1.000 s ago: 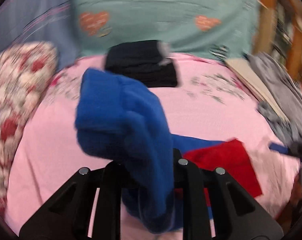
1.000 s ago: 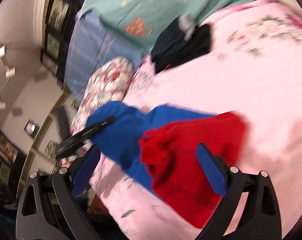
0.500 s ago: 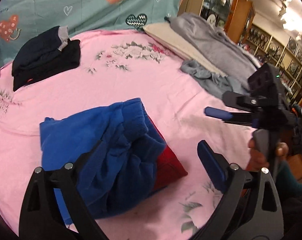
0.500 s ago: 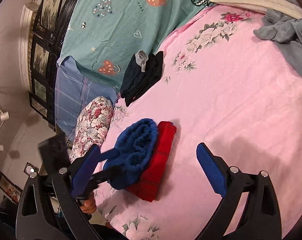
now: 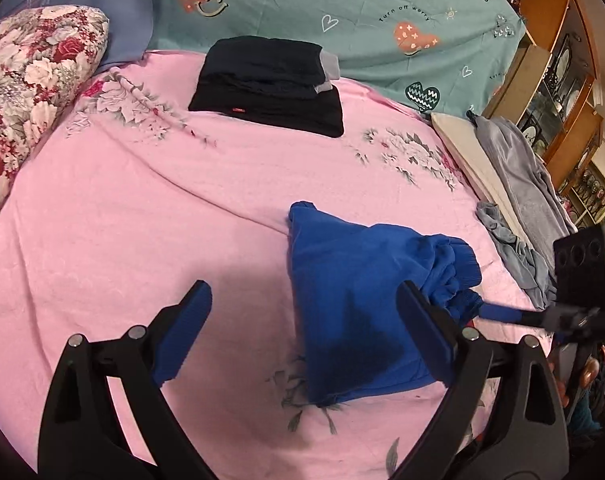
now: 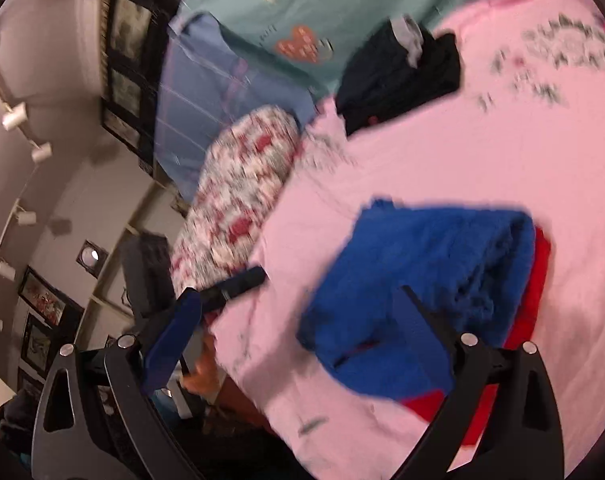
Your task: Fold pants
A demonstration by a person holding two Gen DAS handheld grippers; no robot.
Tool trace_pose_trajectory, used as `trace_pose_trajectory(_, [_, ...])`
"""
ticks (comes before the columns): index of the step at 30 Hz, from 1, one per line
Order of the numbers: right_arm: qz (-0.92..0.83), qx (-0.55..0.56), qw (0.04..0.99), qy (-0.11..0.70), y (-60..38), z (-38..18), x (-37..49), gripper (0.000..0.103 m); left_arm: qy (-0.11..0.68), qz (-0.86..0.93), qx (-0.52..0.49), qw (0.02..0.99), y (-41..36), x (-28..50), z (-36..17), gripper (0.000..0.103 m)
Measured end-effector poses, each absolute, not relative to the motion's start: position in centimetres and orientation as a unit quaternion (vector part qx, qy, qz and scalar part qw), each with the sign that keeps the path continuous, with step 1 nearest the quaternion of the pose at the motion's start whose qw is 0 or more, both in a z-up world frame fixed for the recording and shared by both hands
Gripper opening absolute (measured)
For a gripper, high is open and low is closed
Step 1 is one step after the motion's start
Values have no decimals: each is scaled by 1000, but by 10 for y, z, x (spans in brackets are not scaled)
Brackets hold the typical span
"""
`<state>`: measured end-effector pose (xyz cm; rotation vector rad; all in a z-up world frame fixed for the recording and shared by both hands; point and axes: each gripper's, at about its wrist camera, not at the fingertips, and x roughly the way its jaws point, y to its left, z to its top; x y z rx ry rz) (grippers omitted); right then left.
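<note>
1. Left wrist view: the left gripper stands spread wide with nothing pinched; its jaws have just been opening, and the blue pants lie partly between them on the sheet, the right finger over the cloth, though I see no pad pressing.

2. The pants sit as a compact folded bundle near the front of the pink bedsheet, cuffs or waistband bunched at the right end. In the right wrist view a red layer shows under the blue; whether it is lining or a separate garment I cannot say.

3. The right gripper is also spread and empty, hovering over the bundle; that picture is smeared, so contact is hard to judge.

4. Judged from this, the folding looks largely done; perhaps squaring the loose end and placing it remain.

5. Around: a folded black garment lies farther back, a floral pillow at left, a teal heart-print cover behind, grey clothes at right, wooden cabinets beyond.
</note>
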<state>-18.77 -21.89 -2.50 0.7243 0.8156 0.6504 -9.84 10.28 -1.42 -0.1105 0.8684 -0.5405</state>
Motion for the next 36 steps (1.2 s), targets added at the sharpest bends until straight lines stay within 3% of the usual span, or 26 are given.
trace_pose_trajectory(1, [304,342,797,394,-220,-33,-192,96,419,-264,-55,867,99,-97,-17,95])
trace_pose_trajectory(8, [211,383,769,467,-232,-88,-181,67,488,-317,-3,813,38,-115,-75,95])
trace_pose_trajectory(14, [187,397,778,449,-235,-80,-172,66,487,-323,-3,812,44,-117,-76,95])
trace_pose_trajectory(16, [182,404,781,440,-234,-84,-167,62,480,-324,2,815,46,-120,-70,95])
trace_pose_trajectory(18, [176,395,788,437,-234,-87,-167,25,479,-322,7,817,48,-120,-66,95])
trace_pose_trajectory(19, [178,395,789,436,-236,-89,-168,16,479,-320,7,818,52,-120,-65,95])
trace_pose_trajectory(20, [179,395,790,434,-240,-91,-171,1,479,-318,5,818,54,-120,-64,95])
trace_pose_trajectory(25, [197,370,797,434,-251,-80,-195,5,467,-318,-11,825,65,-117,-55,95])
trace_pose_trajectory(26, [190,361,799,441,-252,-76,-199,23,465,-316,-14,827,66,-116,-53,95])
trace_pose_trajectory(27, [186,363,797,445,-253,-75,-200,62,463,-315,-15,828,67,-115,-51,95])
trace_pose_trajectory(28, [174,363,802,442,-255,-72,-201,73,463,-314,-16,829,68,-115,-51,95])
trace_pose_trajectory(32, [168,338,836,398,-253,-54,-195,75,458,-313,-19,831,71,-117,-49,95])
trace_pose_trajectory(36, [126,338,836,414,-257,-63,-175,75,459,-317,-21,830,67,-116,-50,95])
